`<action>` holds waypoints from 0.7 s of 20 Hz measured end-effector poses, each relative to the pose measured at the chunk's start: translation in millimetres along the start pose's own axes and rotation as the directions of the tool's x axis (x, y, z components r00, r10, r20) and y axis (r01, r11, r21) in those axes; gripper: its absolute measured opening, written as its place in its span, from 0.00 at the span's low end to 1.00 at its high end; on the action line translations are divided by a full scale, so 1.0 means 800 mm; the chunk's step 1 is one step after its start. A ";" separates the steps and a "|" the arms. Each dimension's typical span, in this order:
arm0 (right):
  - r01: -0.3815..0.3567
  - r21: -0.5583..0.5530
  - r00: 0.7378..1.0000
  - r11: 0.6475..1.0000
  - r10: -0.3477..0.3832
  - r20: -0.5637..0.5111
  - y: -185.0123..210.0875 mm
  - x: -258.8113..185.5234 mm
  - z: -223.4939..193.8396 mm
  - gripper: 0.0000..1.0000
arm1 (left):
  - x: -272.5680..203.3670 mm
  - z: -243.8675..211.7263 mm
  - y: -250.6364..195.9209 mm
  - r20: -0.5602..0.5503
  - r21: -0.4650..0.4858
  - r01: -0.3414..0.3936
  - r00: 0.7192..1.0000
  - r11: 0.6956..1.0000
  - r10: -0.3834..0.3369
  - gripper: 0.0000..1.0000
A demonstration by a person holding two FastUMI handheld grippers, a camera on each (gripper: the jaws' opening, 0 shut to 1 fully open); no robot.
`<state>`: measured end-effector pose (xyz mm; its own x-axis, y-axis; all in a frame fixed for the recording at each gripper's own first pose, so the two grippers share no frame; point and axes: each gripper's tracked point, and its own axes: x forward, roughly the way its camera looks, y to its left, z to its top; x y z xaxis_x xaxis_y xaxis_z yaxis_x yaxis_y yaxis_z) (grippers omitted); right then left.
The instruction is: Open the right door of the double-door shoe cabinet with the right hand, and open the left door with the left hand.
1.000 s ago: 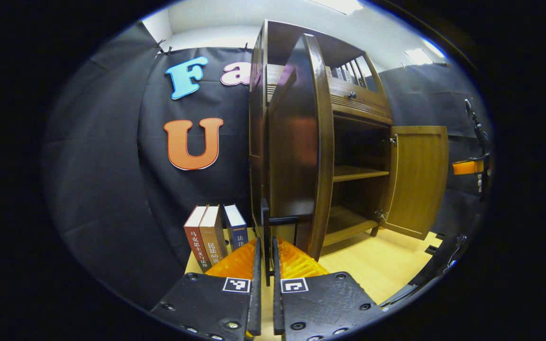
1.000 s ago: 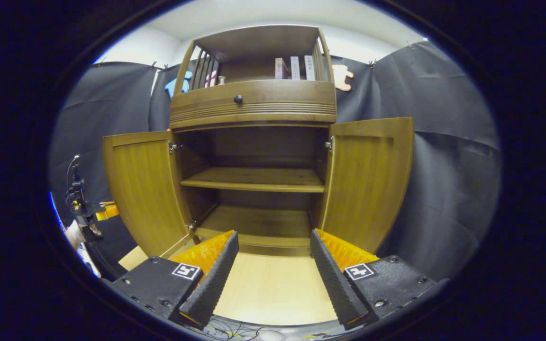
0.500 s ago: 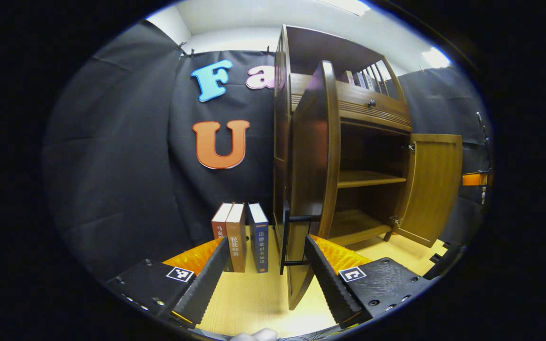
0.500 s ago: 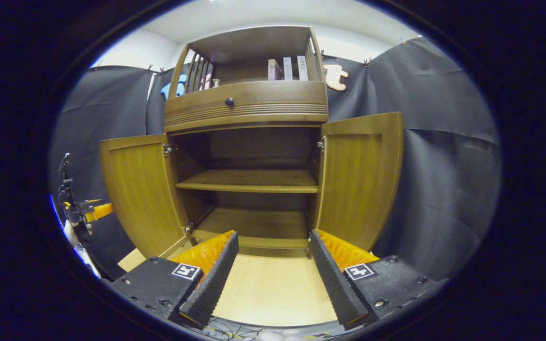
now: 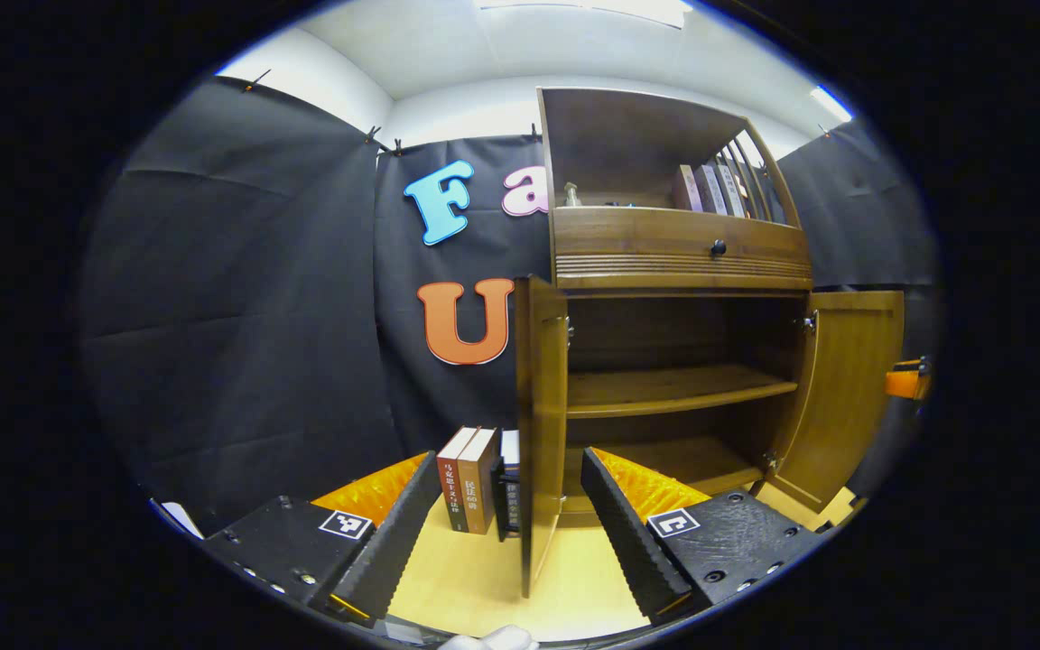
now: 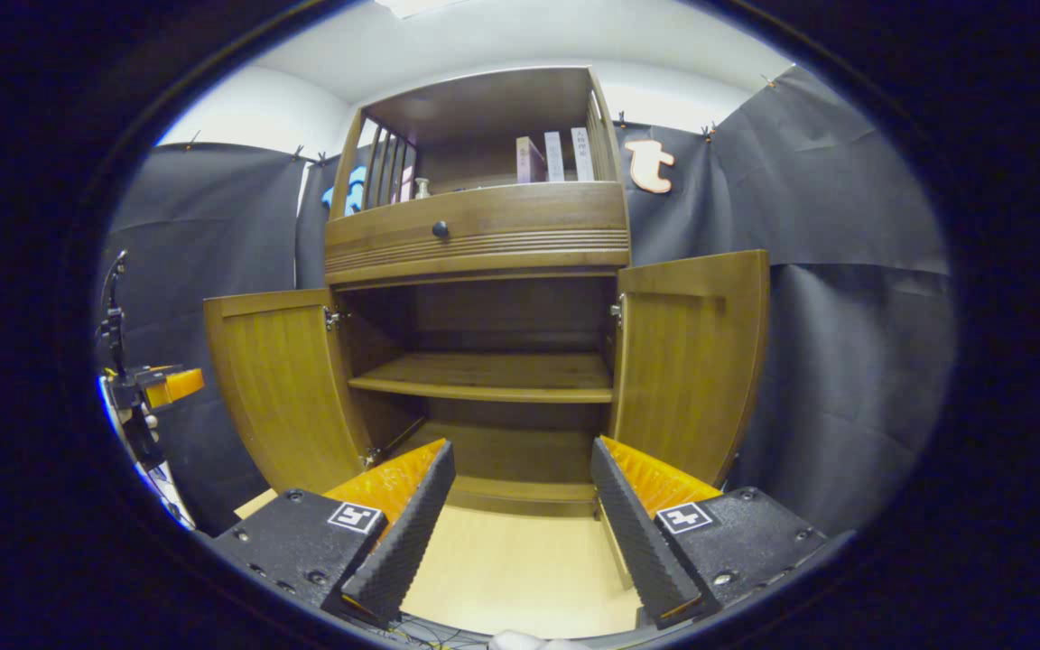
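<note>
1. The cabinet stood on a pale wooden floor against the black cloth wall. It was of brown wood, with an open upper bay behind slats, a drawer below that, and a lower compartment holding one shelf.
2. Both doors stood wide open. In the right gripper view the left door swung out to the left and the right door to the right, each showing its lighter inner face. In the left gripper view the left door was seen nearly edge-on, and the right door hung open at the far side.
3. The lower compartment looked bare, its shelf and bottom board in shadow.
4. The left gripper hung low before the cabinet with its jaws spread wide and nothing between them. The edge of the left door lay in the gap, but neither finger touched it.
5. The right gripper sat in front of the open compartment, jaws likewise spread and holding nothing, apart from both doors.
6. A few books stood upright on the floor just beside the cabinet's left side, partly behind the left door.
7. More books stood upright in the upper bay, toward its right end.
8. A small dark knob sat on the drawer front.
9. At the far left edge of the right gripper view the left gripper showed small and hard to make out.
</note>
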<state>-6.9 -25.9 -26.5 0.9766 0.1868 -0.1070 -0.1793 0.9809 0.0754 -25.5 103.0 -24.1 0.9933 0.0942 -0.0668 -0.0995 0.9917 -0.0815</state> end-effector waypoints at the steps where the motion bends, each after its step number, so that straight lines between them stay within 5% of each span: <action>1: 0.000 0.008 1.000 1.000 0.000 0.007 0.004 0.004 -0.005 0.97 | -0.005 0.013 -0.012 0.013 -0.002 -0.002 1.000 1.000 0.002 0.95; 5: 0.015 0.016 0.999 1.000 -0.015 0.029 -0.015 -0.001 0.002 0.97 | -0.015 0.037 -0.060 0.025 0.008 -0.036 0.999 0.999 0.035 0.95; 14: 0.030 0.012 0.998 0.999 -0.030 0.060 -0.028 -0.002 0.006 0.96 | -0.026 0.004 -0.205 0.003 0.059 0.036 0.999 0.998 -0.036 0.95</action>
<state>-4.0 -48.4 -23.5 0.9869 0.1532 -0.0496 -0.1488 0.9853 0.0837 -29.6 -61.0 -6.2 0.9964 0.0585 -0.0605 -0.0601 0.9979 -0.0249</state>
